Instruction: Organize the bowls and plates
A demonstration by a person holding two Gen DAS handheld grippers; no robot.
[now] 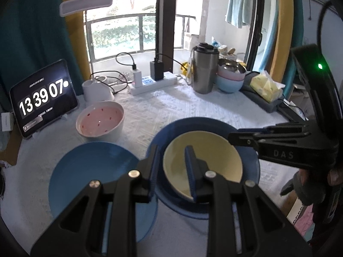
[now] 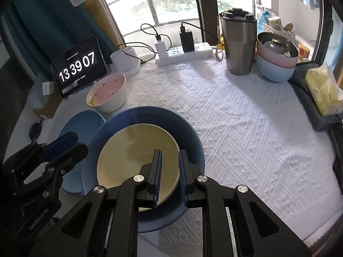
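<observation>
Yellow plate (image 2: 133, 156), nested in dark blue plate (image 2: 150, 115): rigid, glazed, slippery, breakable; take by rim. Left gripper (image 1: 171, 167) and right gripper (image 2: 169, 169) jaws straddled rims, grip unclear.

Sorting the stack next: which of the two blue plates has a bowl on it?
The darker blue plate, carrying the yellow bowl; the lighter blue plate beside it lies bare.

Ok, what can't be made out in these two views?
- Left wrist view: whether the left tool actually clamps the yellow bowl and the dark blue dish; its own fingers cover the rims.
- Right wrist view: the bowl's near rim, hidden behind the right tool.
- Both views: what lies in the steel bowl; it is too small and shadowed.
- Both views: the small text on the tablet is too small to read.
</observation>
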